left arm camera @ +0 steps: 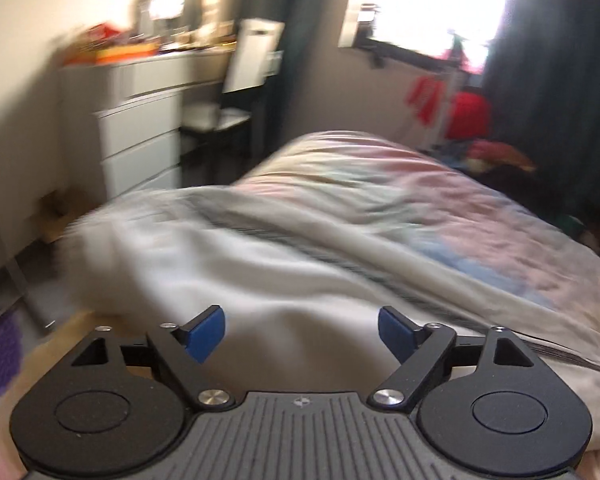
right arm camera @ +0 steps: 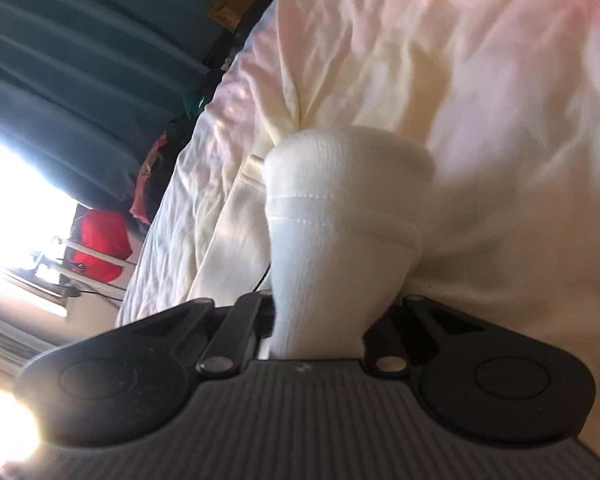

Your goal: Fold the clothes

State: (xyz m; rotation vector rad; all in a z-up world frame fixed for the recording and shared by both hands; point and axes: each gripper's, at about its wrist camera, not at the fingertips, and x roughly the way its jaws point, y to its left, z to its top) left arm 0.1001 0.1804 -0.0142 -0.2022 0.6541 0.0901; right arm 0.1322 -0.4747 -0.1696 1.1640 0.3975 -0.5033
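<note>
— Where do your tongs stand?
— Your left tongs [left arm camera: 302, 334] gape wide over the bed [left arm camera: 440, 200], holding nothing. Your right tongs [right arm camera: 320, 320] clamp a white knit sock [right arm camera: 340, 216] above the bed.

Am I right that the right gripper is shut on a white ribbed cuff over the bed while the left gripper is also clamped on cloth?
Not quite. The left gripper is open, its blue pads apart with nothing between them, as the left wrist view shows. The rest holds: the right gripper is shut on the white ribbed cuff over the bed.
</note>
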